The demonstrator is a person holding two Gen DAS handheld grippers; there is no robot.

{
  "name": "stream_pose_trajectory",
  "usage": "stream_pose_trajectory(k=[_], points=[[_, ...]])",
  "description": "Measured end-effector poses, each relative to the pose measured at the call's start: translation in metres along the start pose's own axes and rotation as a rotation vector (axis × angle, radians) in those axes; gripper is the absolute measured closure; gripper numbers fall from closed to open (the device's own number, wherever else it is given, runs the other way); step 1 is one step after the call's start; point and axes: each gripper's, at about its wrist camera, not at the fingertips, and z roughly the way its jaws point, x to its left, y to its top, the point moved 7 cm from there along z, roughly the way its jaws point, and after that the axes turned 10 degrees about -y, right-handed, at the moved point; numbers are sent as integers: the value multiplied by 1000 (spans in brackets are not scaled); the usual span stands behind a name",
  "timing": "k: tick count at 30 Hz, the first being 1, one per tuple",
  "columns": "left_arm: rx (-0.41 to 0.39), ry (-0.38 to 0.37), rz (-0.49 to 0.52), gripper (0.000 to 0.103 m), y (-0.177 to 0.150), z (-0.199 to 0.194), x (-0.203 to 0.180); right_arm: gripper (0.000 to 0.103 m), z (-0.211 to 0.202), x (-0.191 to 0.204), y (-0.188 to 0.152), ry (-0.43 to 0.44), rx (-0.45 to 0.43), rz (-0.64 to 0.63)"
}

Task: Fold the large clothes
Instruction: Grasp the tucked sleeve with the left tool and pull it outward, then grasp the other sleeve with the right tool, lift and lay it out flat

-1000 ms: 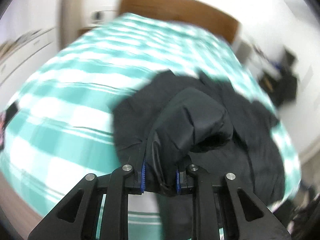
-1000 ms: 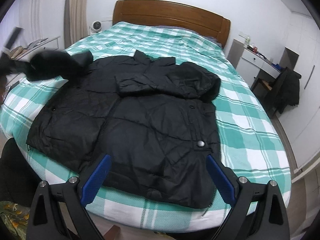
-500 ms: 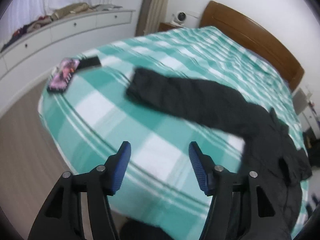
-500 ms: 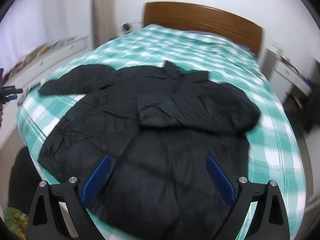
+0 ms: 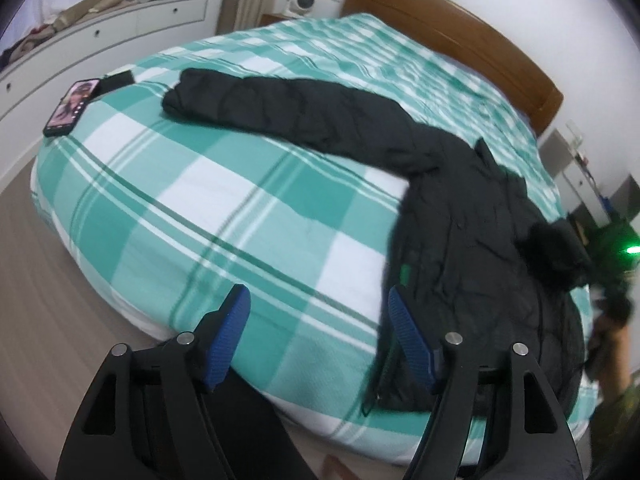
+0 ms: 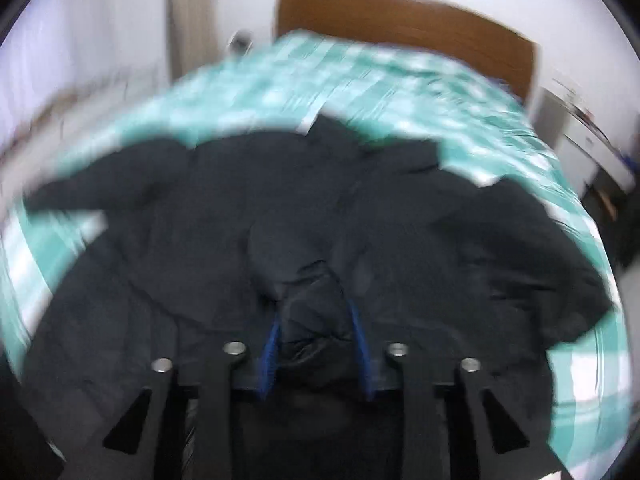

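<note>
A large black padded jacket lies on a green and white checked bed. One sleeve is stretched out flat toward the bed's left side. My left gripper hovers over the near edge of the bed beside the jacket's hem, its jaws opening with nothing between them. In the blurred right wrist view the jacket fills the middle of the bed. My right gripper is closing, with a bunched fold of the jacket's fabric pinched between its blue pads.
A phone and a small dark item lie on the bed's far left corner. A wooden headboard stands at the back and white drawers run along the left wall. A person's hand shows at the right edge.
My left gripper has let go of the sleeve, which now lies spread out to the left, and its jaws have opened. My right gripper has moved in over the jacket and closed on a fold.
</note>
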Motion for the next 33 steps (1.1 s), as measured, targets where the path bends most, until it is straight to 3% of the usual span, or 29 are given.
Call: stream_pose_trajectory(k=[4, 9, 13, 16, 18, 19, 22, 26, 27, 29, 33], points=[[19, -28, 10, 30, -4, 10, -15, 86, -109, -107, 16, -64, -180, 223], [39, -69, 32, 30, -7, 25, -41, 92, -211, -257, -13, -352, -327, 449], [63, -96, 58, 30, -12, 33, -61, 91, -238, -360, -85, -605, -245, 616], [72, -100, 78, 30, -16, 33, -70, 79, -227, -377, -135, -639, -117, 656], [83, -93, 81, 30, -18, 34, -71, 24, -216, -368, -157, -552, -71, 677], [88, -92, 79, 30, -19, 35, -71, 19, -211, -359, -166, -474, -65, 699], [96, -92, 66, 30, -21, 35, -71, 19, -180, -329, -186, -183, -37, 834], [97, -79, 86, 30, -23, 31, -75, 19, -112, -289, -208, 261, 19, 1163], [94, -74, 92, 30, -23, 29, -76, 19, -97, -278, -209, 334, 22, 1215], [91, -71, 92, 29, -23, 28, -77, 19, -58, -262, -208, 436, 46, 1292], [105, -82, 60, 29, -25, 28, -74, 18, -3, -260, -201, 465, 8, 1412]])
